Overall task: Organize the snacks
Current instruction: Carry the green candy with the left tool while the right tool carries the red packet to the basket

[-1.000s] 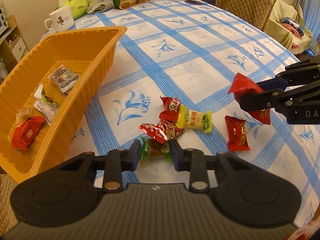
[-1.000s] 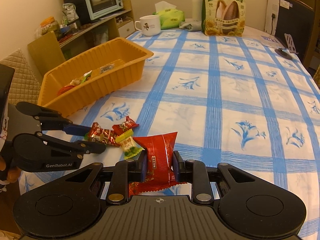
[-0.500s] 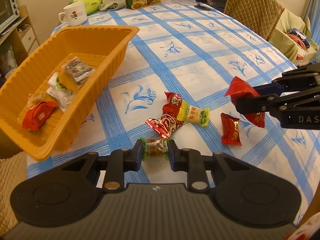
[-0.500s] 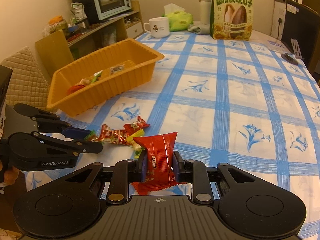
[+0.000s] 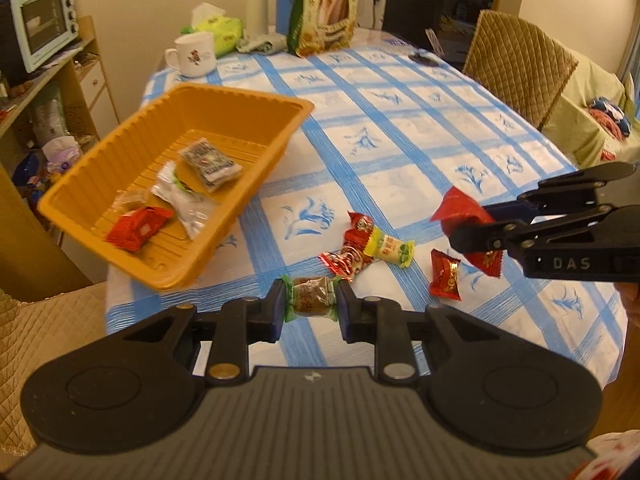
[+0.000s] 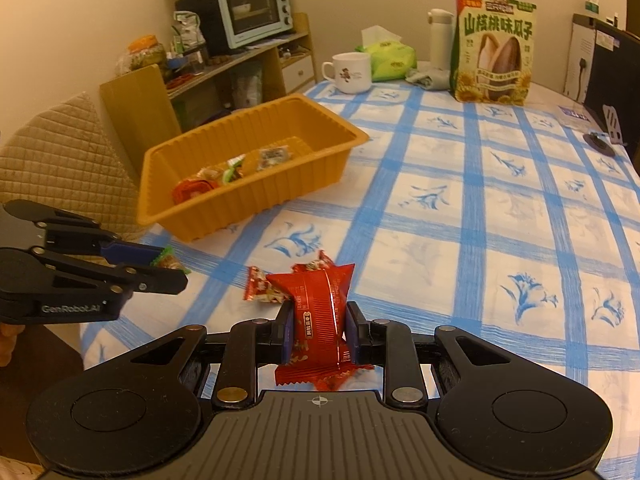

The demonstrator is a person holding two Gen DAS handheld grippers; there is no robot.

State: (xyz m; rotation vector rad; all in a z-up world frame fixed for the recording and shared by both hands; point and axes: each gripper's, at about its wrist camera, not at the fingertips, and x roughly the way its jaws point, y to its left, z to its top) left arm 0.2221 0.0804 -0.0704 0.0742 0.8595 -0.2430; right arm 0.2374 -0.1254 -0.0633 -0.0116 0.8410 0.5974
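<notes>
Two claws each grip a snack above the checked surface (image 5: pixel 400 128). The left claw (image 5: pixel 310 306) pinches a brown candy with green ends (image 5: pixel 311 299); the right claw (image 6: pixel 318 330) clamps a red packet (image 6: pixel 320 304). Four loose candies (image 5: pixel 368 246) lie on the cloth between them. The orange tray (image 5: pixel 256 102), at ten o'clock from the left claw, holds several wrapped snacks.
</notes>
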